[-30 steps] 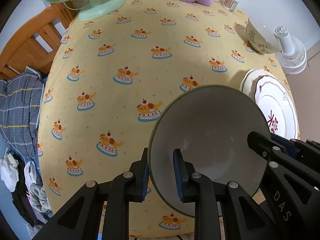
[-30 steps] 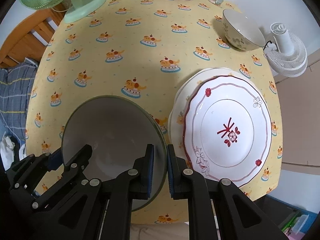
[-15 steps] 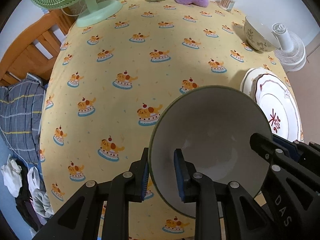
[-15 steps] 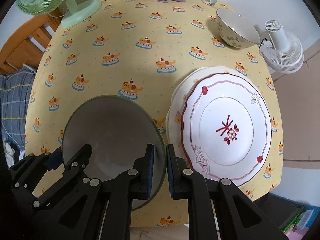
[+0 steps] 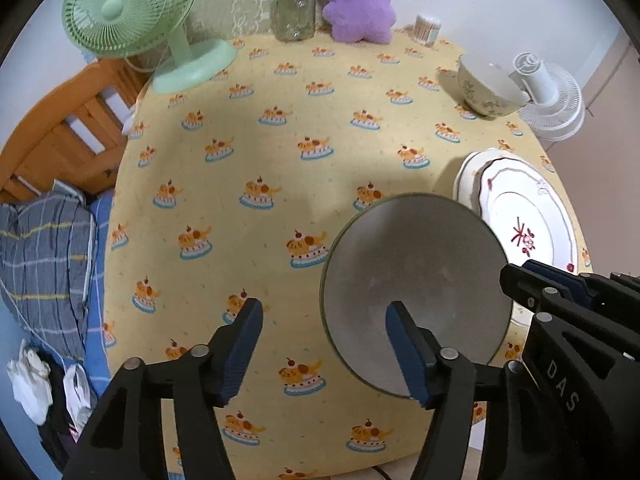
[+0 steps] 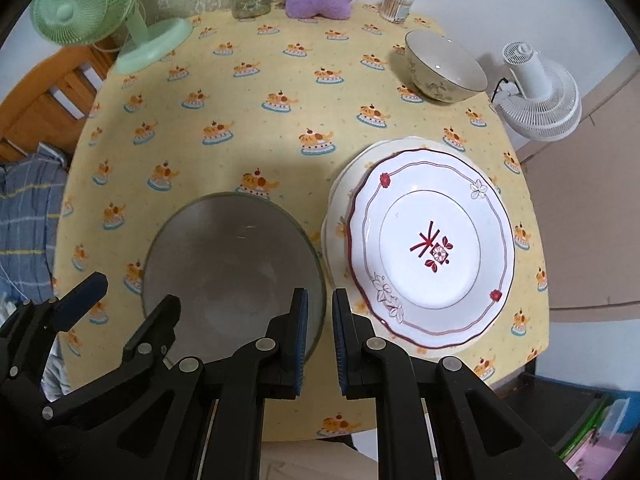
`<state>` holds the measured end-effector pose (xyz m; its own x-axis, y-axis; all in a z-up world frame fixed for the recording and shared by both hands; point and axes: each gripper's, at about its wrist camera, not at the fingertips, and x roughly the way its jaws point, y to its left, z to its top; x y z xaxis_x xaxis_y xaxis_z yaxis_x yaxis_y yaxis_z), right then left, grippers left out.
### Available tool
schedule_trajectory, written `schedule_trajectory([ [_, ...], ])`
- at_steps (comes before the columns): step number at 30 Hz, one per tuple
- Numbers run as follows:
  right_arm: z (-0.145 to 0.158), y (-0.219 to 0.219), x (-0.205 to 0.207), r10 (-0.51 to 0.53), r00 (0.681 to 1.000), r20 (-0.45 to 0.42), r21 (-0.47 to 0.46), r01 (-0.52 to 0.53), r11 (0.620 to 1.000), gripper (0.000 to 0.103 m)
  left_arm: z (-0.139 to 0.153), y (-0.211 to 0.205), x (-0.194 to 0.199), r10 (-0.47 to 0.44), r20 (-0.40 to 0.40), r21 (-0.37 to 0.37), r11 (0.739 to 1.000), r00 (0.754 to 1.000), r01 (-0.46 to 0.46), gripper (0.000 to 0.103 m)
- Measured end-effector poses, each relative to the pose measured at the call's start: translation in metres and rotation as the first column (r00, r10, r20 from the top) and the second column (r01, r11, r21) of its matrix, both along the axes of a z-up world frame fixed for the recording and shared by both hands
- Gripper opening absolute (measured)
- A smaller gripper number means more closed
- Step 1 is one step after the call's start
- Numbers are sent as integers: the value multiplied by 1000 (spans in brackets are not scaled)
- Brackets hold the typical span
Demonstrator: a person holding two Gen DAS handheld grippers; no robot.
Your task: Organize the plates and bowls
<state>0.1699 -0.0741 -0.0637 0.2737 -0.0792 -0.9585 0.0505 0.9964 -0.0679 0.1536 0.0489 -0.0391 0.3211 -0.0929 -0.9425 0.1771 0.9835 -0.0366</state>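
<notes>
A grey bowl with a green rim hangs above the front of the yellow tablecloth. My right gripper is shut on its right rim and holds it. My left gripper is open, its jaws wide apart astride the bowl's left rim without gripping it. A white plate with red trim lies on top of a cream plate at the right. A floral bowl stands at the far right.
A green fan, a glass jar, a purple plush and a cotton-swab tub line the far edge. A white fan stands off the right edge. A wooden bed with clothes lies to the left.
My left gripper has opened and let go of the bowl's rim. The right gripper keeps its hold. Both cameras have risen and tilted back, so more of the far table shows.
</notes>
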Motion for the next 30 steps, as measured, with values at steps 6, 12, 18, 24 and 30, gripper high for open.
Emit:
schedule_trajectory([
  [6,15,-5,-8,-22,998,51,65,18,998,15,16,-2,-2,-40,38,-16,999,998,41,77],
  [12,27,-14,-8,-4,996,92,82,-4,997,16,26,-18,0,-46,63,-14,999,997,47,80],
  [18,31,-36,2,34,993,114,98,-45,994,16,31,-43,9,-13,77,-4,1000,997,14,80],
  [24,33,-70,21,79,991,106,95,-89,991,18,33,-76,20,45,77,4,999,996,-45,80],
  [30,38,-108,39,129,983,128,76,-139,987,44,34,-112,34,115,77,-2,993,990,-116,80],
])
